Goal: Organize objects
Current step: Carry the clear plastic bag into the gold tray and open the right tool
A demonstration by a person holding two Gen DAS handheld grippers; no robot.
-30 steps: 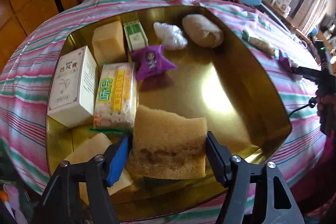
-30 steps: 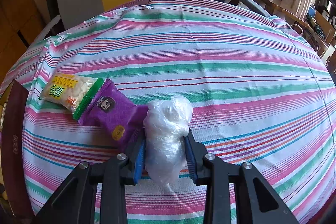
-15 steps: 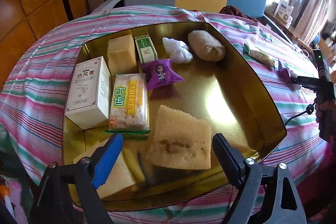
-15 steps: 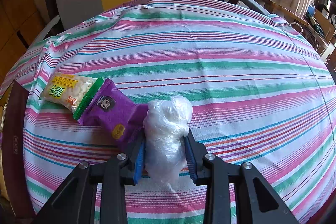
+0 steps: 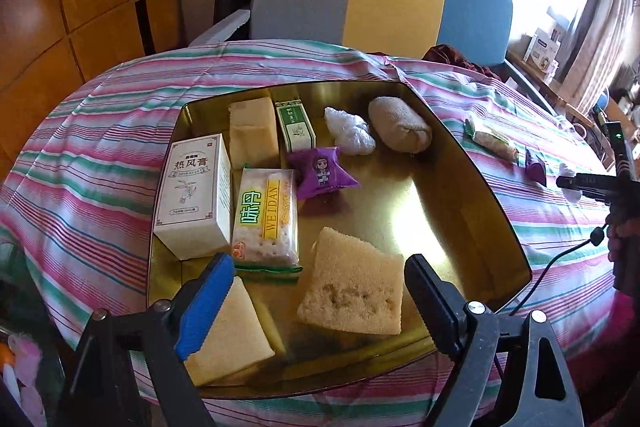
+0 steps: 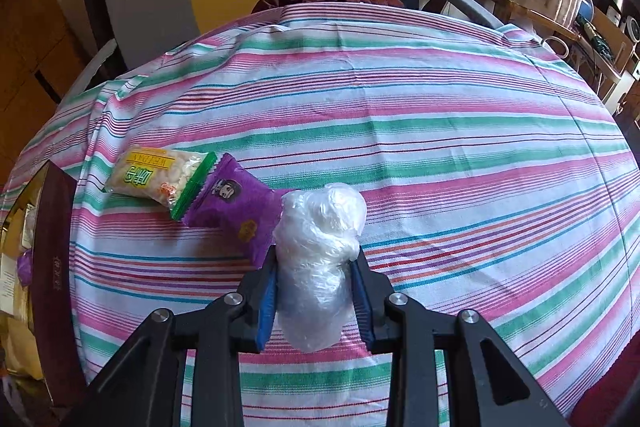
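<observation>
Left wrist view: I see my left gripper (image 5: 316, 301) with jaws spread wide and nothing between the pads; it hangs above the near end of the gold tray (image 5: 472, 163).
Sponge slab: the tan sponge (image 5: 354, 291) lies flat on the tray floor below the jaws, apart from both pads. I judge it released and placed.
Tray contents: white box (image 5: 192, 191), cracker pack (image 5: 266, 215), purple snack pack (image 5: 322, 175), green box (image 5: 295, 125), a yellow sponge block (image 5: 253, 129), a crumpled plastic wad (image 5: 350, 131) and a beige roll (image 5: 400, 129). Boxes and packs sit along the left side, soft items at the far end; I read that as grouping by kind, leaving the right half of the floor bare.
Second sponge: a pale sponge wedge (image 5: 230, 333) lies at the near left corner, partly behind the blue pad.
Seen only here: the full tray layout, and the right-hand tool at the frame edge.
Right wrist view: my right gripper (image 6: 316, 291) is clenched on a clear plastic bundle (image 6: 320, 251), which bulges above the pads. Whether it clears the striped cloth (image 6: 400, 115) I cannot tell.
Cloth items: a second cracker bag (image 6: 158, 179) and a purple packet (image 6: 236, 207) lie touching, just left of the bundle, still outside the tray.
Seen only here: the grip itself; only a dark edge of the tray shows at far left.
Next, my guess: carry the bundle to the tray's bare side.
</observation>
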